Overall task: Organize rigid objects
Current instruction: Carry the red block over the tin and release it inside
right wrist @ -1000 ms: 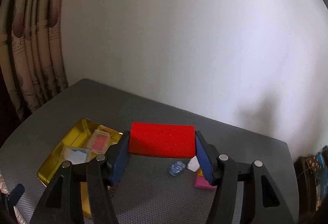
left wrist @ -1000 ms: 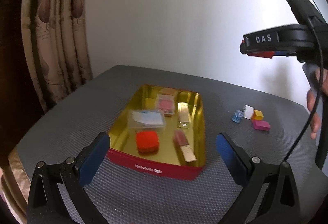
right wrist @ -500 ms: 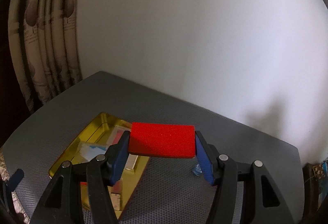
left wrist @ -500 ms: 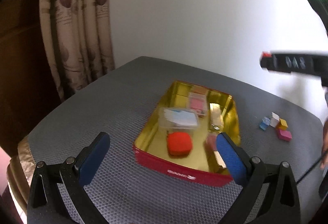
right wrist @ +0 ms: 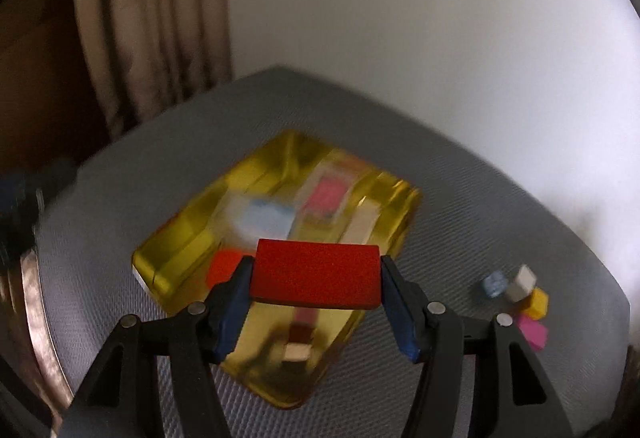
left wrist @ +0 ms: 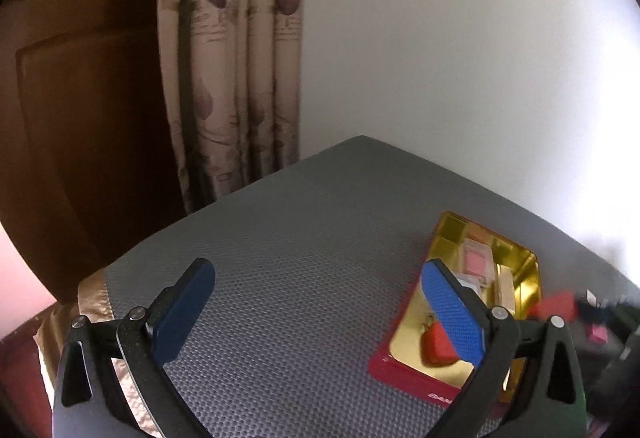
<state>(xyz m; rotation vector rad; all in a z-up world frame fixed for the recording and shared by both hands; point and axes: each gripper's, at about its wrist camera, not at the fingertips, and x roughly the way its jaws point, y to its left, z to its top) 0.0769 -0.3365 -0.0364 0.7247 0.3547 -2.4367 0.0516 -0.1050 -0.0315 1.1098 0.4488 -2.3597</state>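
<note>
Light strong from right; white wall (left wrist: 500, 57) blown out near right edge, left side dim. Fisheye bends curtain (left wrist: 232, 77), frame corners black. Right wrist view motion-blurred: gold tin (right wrist: 180, 250) smeared, contents indistinct, perhaps small boxes. Red block (right wrist: 316, 274) sharp. Glare on tin rim.

In the right wrist view the gold tin (right wrist: 180, 238) is smeared by motion, so the pieces inside it read only as pale blue, pink, cream and orange patches. The red block (right wrist: 316, 276) held in the jaws hides the middle of the tin. In the left wrist view, the blue pad (left wrist: 454, 314) and its black finger cover the tin's near right part and half of the rounded red piece (left wrist: 436, 344) inside. Right of the tin, the other gripper shows only as a red and dark streak (left wrist: 560, 306), cut by the edge.
</note>
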